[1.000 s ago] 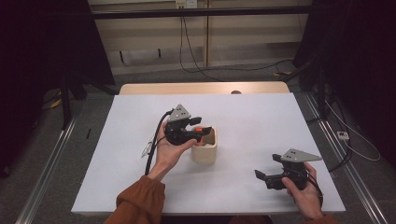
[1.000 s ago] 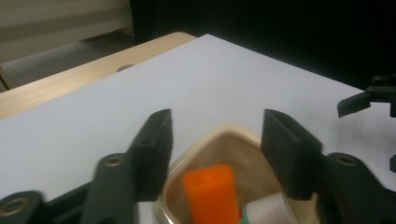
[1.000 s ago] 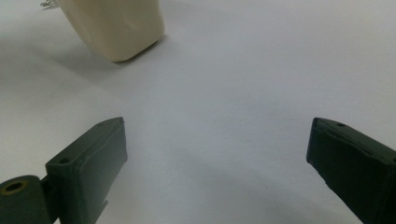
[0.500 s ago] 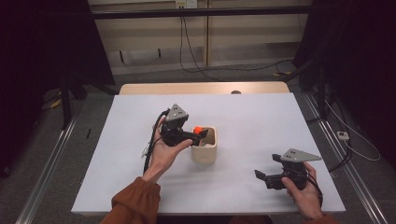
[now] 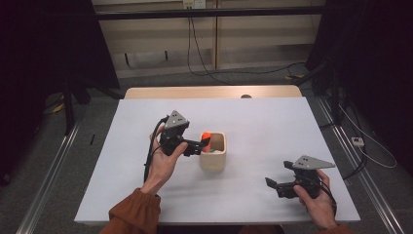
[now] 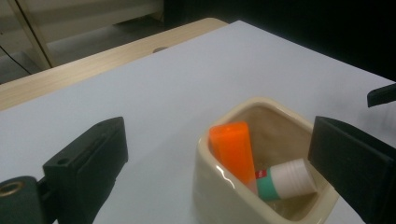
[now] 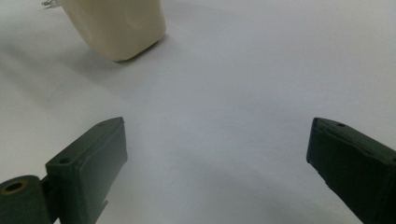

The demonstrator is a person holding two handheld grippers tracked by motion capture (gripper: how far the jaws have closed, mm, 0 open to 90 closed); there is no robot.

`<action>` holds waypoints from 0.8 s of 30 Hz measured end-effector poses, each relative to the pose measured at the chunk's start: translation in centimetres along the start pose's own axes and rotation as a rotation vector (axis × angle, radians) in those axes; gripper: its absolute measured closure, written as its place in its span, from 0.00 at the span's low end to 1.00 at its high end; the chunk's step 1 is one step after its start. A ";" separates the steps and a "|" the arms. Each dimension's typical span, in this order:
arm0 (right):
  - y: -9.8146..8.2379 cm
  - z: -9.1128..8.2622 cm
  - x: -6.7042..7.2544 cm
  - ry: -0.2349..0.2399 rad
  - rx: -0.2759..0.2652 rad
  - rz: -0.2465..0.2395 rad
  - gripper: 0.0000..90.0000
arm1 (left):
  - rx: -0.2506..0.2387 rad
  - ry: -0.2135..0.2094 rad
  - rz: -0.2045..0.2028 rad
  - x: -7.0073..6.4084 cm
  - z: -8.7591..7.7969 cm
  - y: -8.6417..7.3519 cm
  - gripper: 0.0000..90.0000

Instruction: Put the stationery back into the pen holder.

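Observation:
A cream ceramic cup (image 5: 214, 158) stands mid-table. An orange marker (image 5: 206, 137) leans upright in it beside a white tube with a green band (image 6: 285, 179). My left gripper (image 5: 200, 146) hovers just left of the cup's rim. Its jaws have just been opening and now stand wide apart, touching nothing. In the left gripper view the cup (image 6: 219, 186) and the orange marker (image 6: 232, 149) lie between and beyond the left gripper (image 6: 219, 135). My right gripper (image 5: 272, 187) rests low at the front right, open and empty. In its own view the right gripper (image 7: 217, 149) faces the cup (image 7: 121, 23).
White table top (image 5: 272, 126) around the cup. A strip of bare wood (image 5: 209, 91) runs along the far edge. The left gripper's cable (image 5: 147, 161) trails down by the wrist. Metal rails and cables lie on the floor beyond the table.
The left gripper let go of the orange marker, which now leans in the cup, and drew back slightly to the left. The right gripper has stayed put.

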State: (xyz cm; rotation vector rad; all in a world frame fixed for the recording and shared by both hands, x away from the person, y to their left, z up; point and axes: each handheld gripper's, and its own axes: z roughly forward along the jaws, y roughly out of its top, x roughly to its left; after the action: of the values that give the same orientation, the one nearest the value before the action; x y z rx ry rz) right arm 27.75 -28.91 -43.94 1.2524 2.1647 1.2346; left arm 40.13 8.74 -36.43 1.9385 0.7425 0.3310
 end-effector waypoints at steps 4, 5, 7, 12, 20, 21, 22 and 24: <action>0.0 0.0 0.0 0.000 0.000 0.002 0.06 | 0.006 -0.015 -0.006 0.3 -0.5 -0.4 0.08; 0.0 0.0 0.0 0.000 0.000 0.001 0.06 | 0.014 -0.018 -0.007 0.4 -0.6 -0.6 0.09; 0.0 0.0 0.0 0.001 0.000 0.001 0.06 | 0.015 -0.012 -0.011 0.5 -0.8 -0.7 0.08; 0.0 0.0 0.0 0.001 0.000 0.000 0.06 | 0.004 -0.025 -0.023 1.4 -1.8 -0.8 0.09; 0.0 0.0 0.0 0.003 -0.002 0.000 0.06 | 0.015 0.007 -0.053 3.1 -2.6 -1.3 0.09; 0.0 0.0 0.0 0.003 -0.002 -0.001 0.06 | 0.016 0.001 -0.067 3.3 -2.8 -1.3 0.10; 0.0 0.0 0.0 0.004 -0.001 -0.001 0.06 | 0.010 0.002 -0.068 3.5 -3.0 -1.3 0.10; 0.0 -0.1 0.0 0.004 -0.002 0.000 0.06 | 0.008 0.017 -0.065 3.9 -3.4 -1.2 0.10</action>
State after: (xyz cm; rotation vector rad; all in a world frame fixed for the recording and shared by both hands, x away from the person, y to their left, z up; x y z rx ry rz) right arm 27.71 -28.92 -43.90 1.2498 2.1659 1.2392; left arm 40.92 13.95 -36.27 1.9161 0.8171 0.3050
